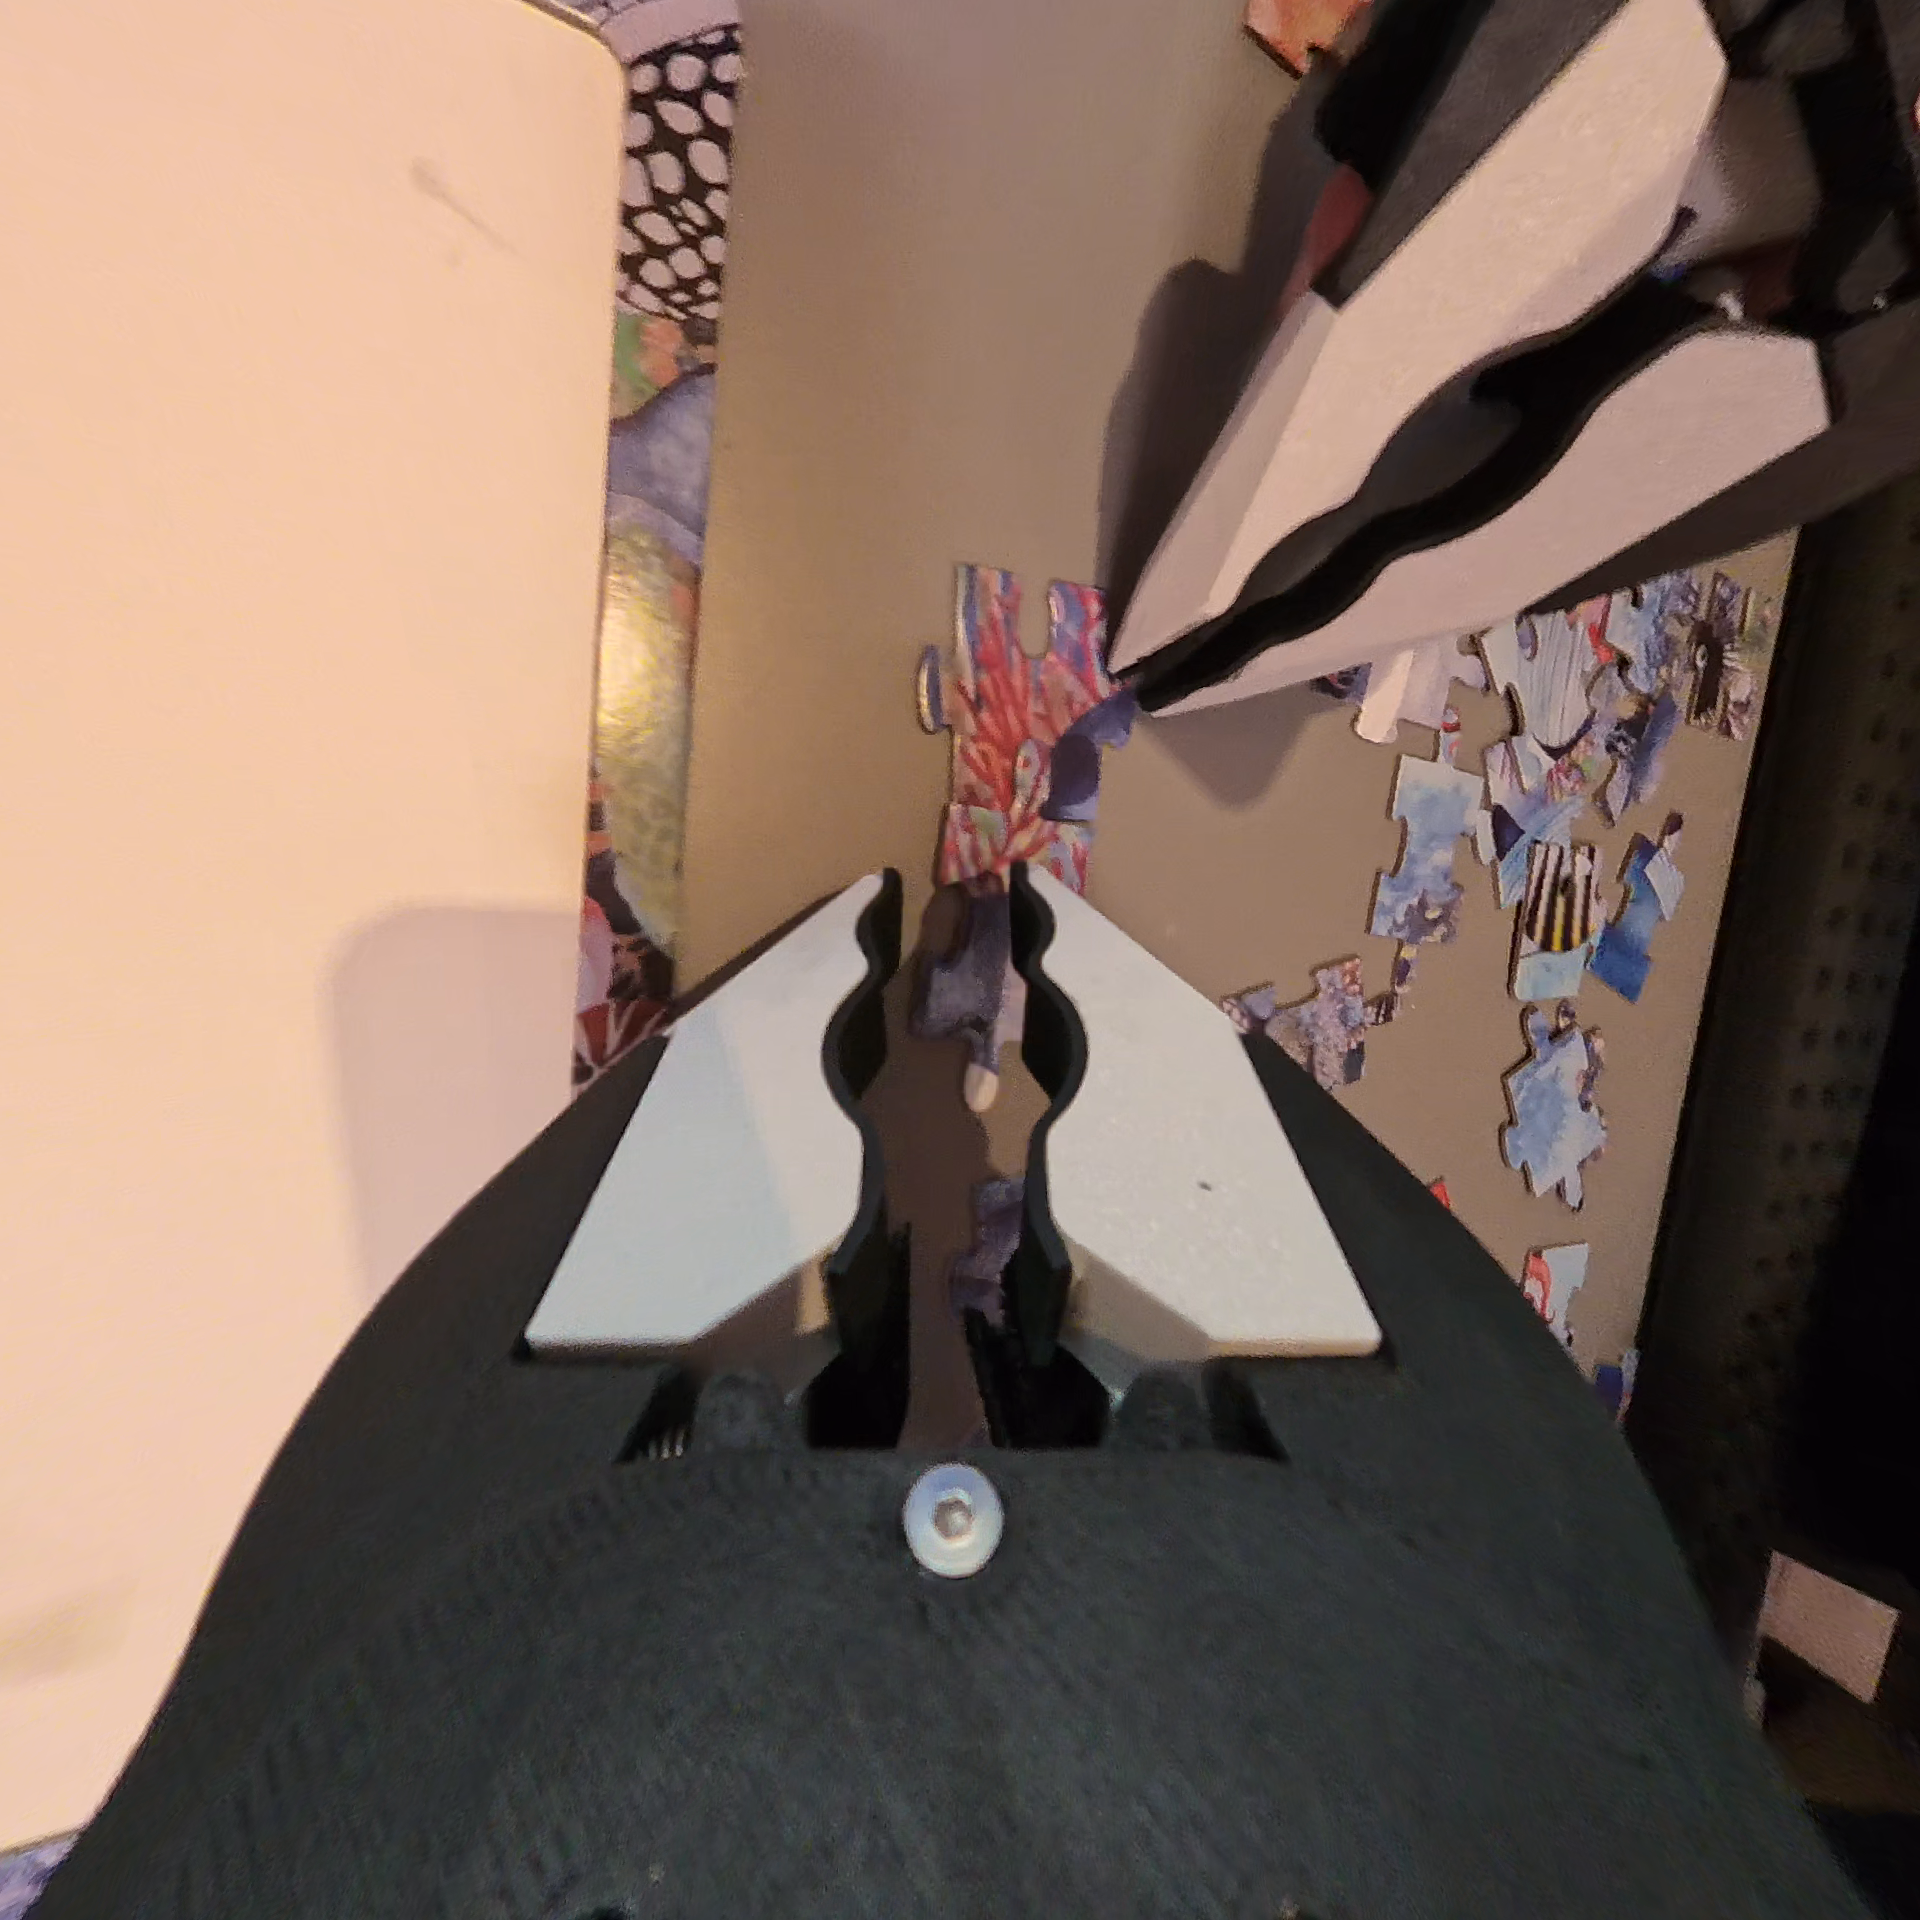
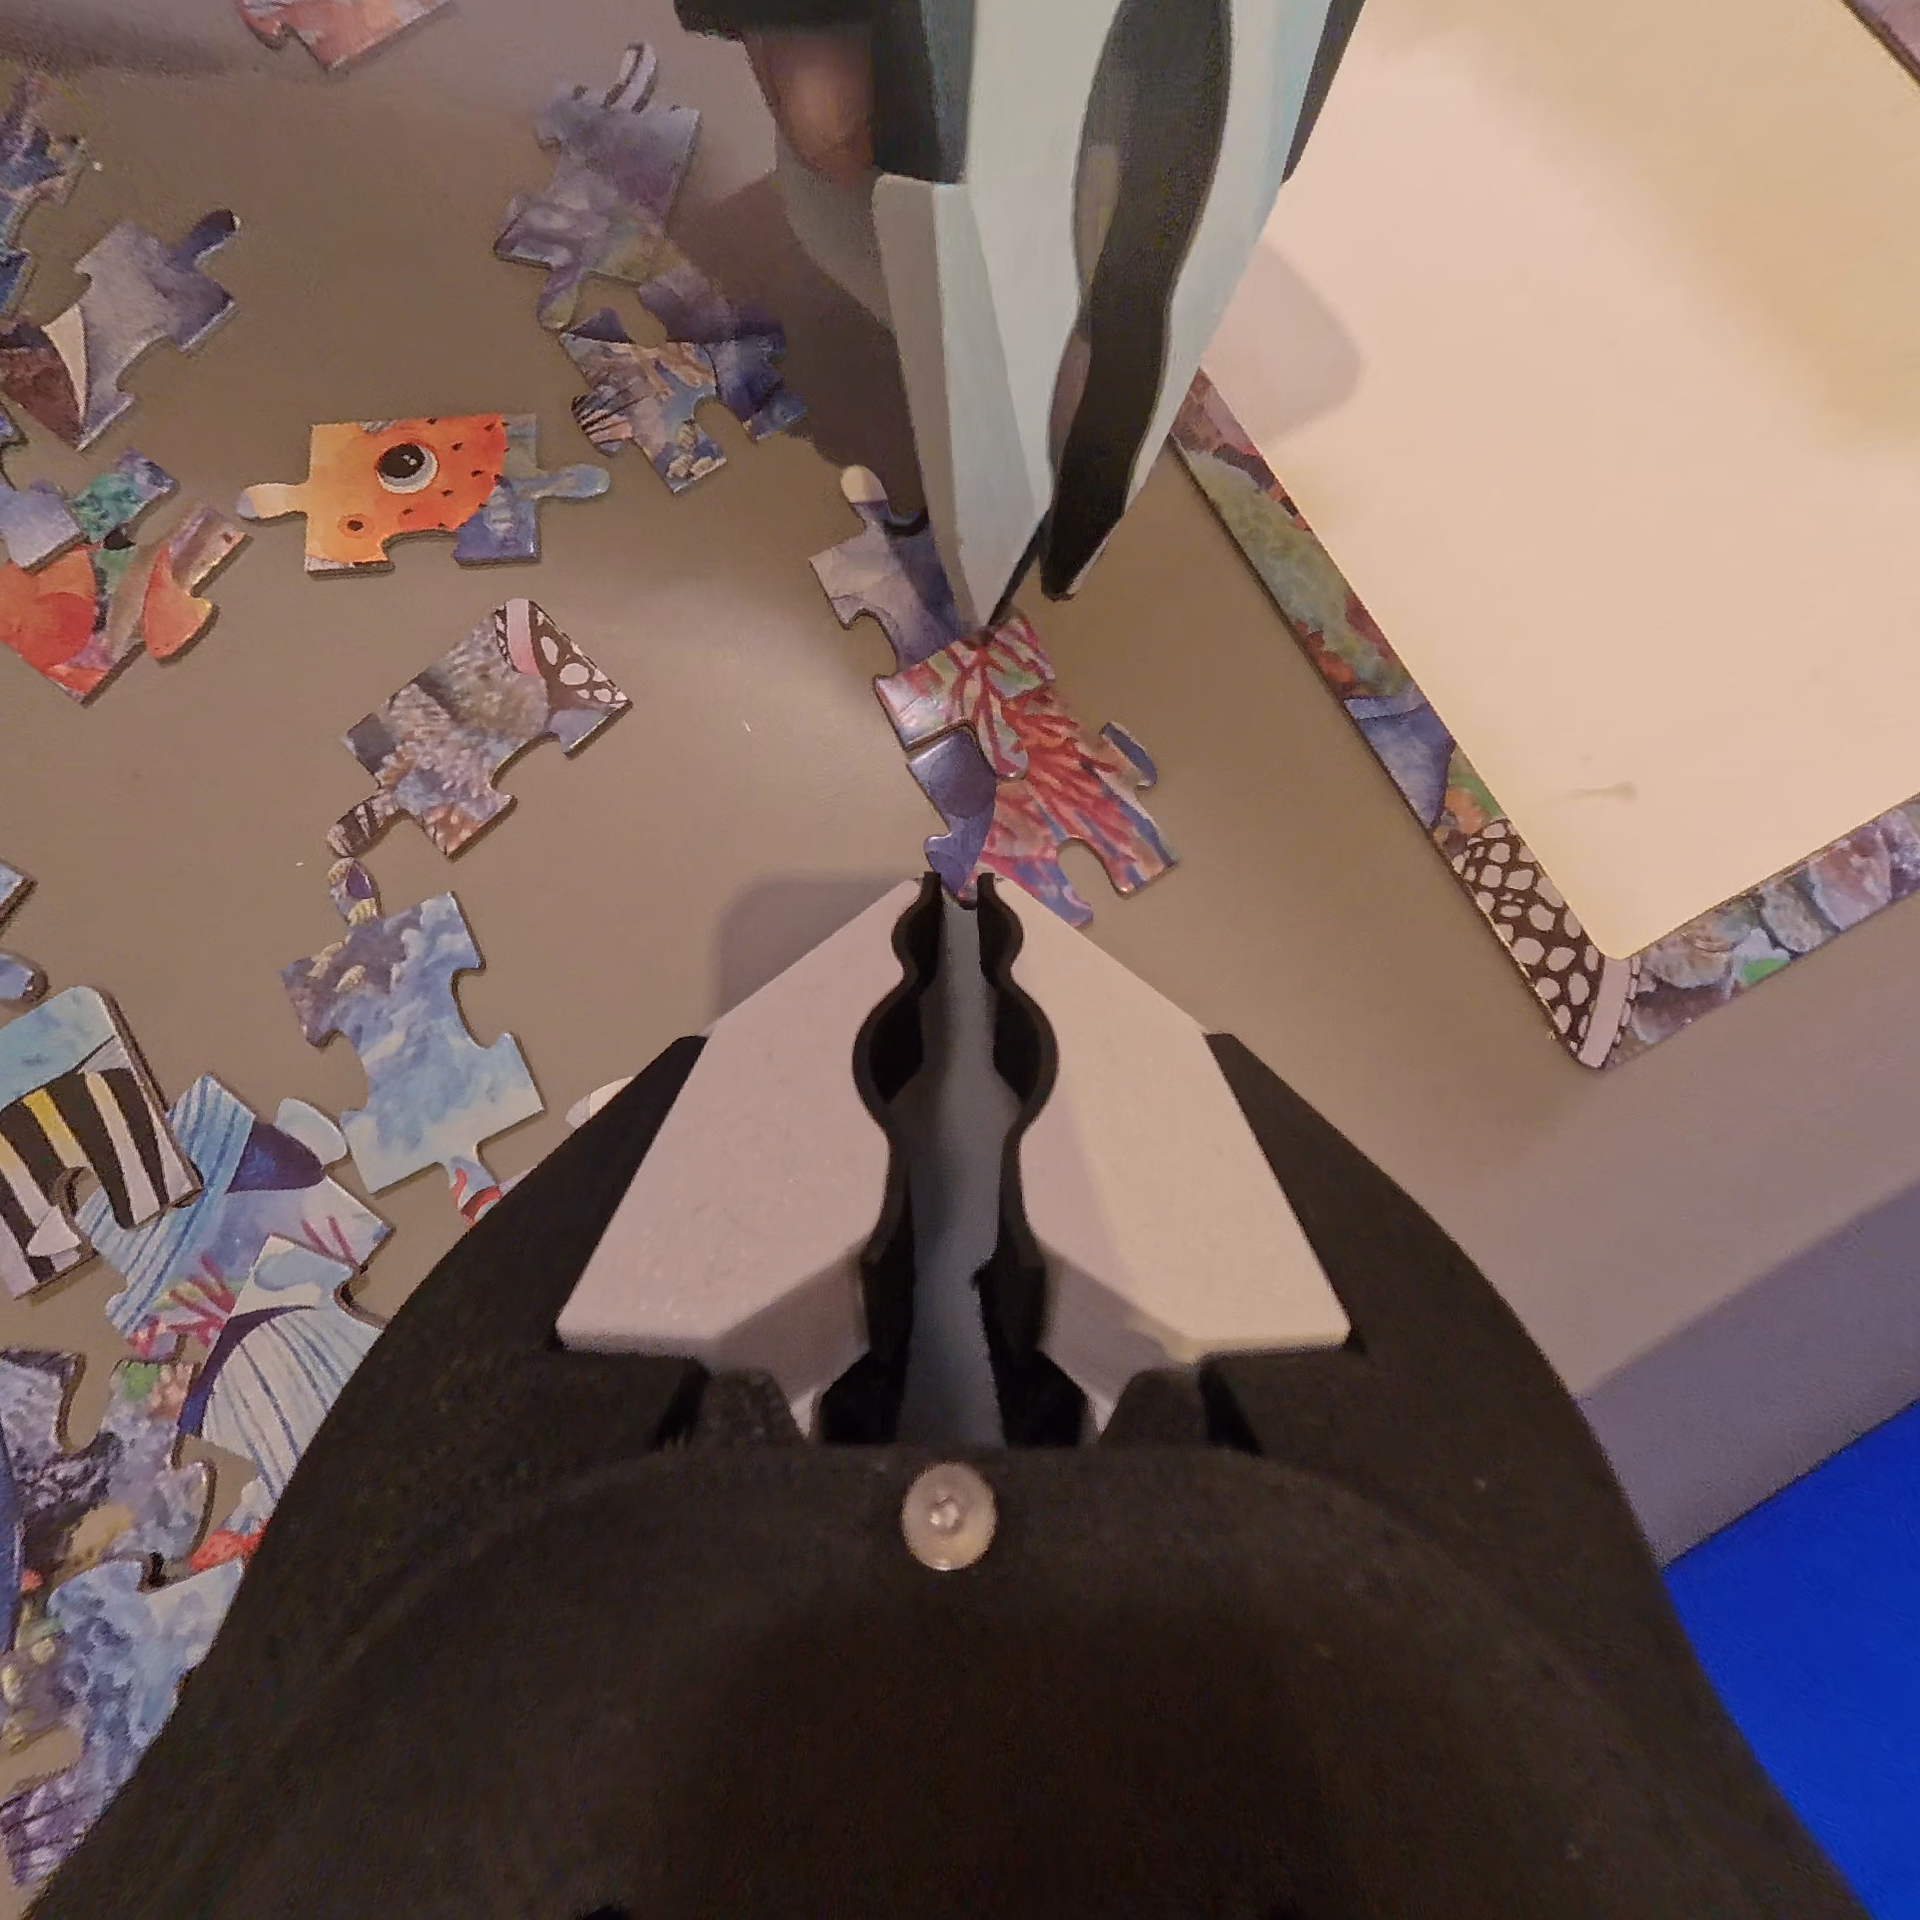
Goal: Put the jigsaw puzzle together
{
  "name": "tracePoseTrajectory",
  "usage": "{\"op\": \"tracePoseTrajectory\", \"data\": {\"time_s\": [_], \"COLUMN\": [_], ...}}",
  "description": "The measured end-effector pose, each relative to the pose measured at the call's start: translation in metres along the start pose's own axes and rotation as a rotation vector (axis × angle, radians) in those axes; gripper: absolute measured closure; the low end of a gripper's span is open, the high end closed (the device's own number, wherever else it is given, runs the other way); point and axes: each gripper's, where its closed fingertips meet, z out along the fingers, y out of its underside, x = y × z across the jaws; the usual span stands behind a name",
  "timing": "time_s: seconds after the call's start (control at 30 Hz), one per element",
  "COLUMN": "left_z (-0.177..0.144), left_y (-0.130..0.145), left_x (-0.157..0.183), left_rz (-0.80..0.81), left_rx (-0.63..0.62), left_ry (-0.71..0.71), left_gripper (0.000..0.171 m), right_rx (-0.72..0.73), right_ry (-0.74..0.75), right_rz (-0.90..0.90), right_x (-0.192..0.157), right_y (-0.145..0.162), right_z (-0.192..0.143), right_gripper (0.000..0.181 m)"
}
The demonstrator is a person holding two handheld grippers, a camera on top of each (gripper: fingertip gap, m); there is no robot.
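Grey-brown table strewn with loose pieces. Near the puzzle frame but apart from it, a small joined cluster of red-coral pieces. Joining step in hand, apparently: seating a purple piece against the cluster. Left gripper narrowly parted over that purple piece, right gripper closed at the tips, touching the cluster's blue corner. Long axis from one gripper to the other. Next, probably: steady pressing at the seam, without sliding the cluster.

Two grippers, one puzzle tray, many loose pieces.
One tray; beside it two joined coral pieces, over a dozen scattered farther off.
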Motion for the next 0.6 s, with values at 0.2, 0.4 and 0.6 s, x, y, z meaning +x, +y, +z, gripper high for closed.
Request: {"op": "tracePoseTrajectory", "data": {"time_s": [0.2, 0.4, 0.6], "left_z": [-0.013, 0.003, 0.015], "left_y": [-0.008, -0.006, -0.007], "left_x": [0.009, 0.017, 0.014], "left_rz": [0.125, 0.240, 0.181], "left_rx": [0.144, 0.110, 0.112], "left_ry": [-0.150, -0.248, -0.282], "left_gripper": [0.161, 0.171, 0.171], "right_rx": [0.024, 0.030, 0.014], "right_ry": [-0.013, 0.001, 0.011], "right_rz": [-0.004, -0.013, -0.020], "right_x": [-0.002, -0.001, 0.000], "right_y": [-0.004, -0.005, -0.001], "right_z": [-0.003, -0.003, 0.000], "right_gripper": [0.178, 0.181, 0.181]}}
